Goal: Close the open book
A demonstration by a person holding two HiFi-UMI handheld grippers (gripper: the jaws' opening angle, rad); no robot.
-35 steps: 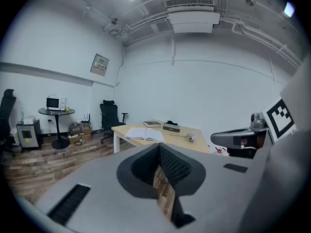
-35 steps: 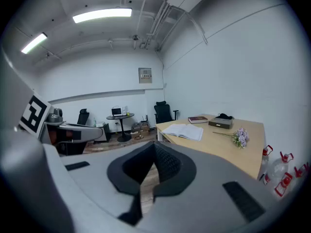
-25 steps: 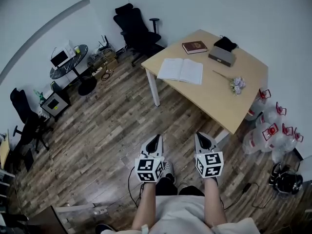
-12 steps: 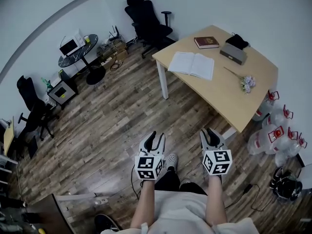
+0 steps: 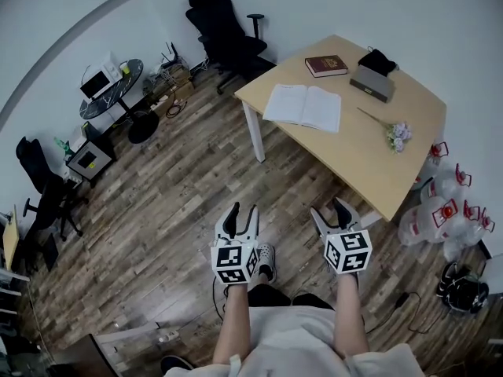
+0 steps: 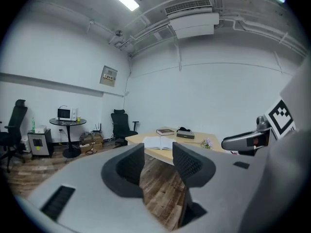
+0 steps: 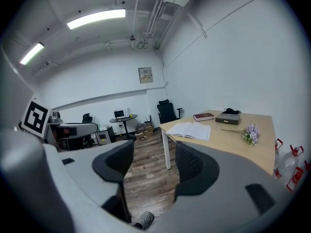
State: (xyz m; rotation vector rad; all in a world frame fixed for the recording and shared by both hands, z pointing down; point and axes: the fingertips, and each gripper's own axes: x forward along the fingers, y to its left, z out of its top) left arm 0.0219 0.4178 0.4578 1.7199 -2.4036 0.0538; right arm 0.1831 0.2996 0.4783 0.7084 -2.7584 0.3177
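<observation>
Pale wooden table (image 5: 369, 163) holds the flat open book (image 5: 302, 107). Left gripper (image 5: 242, 210) and right gripper (image 5: 330, 209), shut a second ago, have just been opening and stand spread, empty.

left gripper (image 5: 241, 210): fingers just opening, empty | right gripper (image 5: 330, 209): same

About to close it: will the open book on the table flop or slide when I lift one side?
The open book lies flat, pages spread both sides, so a lifted half will probably bend and fan rather than swing stiffly. On the smooth-looking table it may slide if pushed sideways.
</observation>
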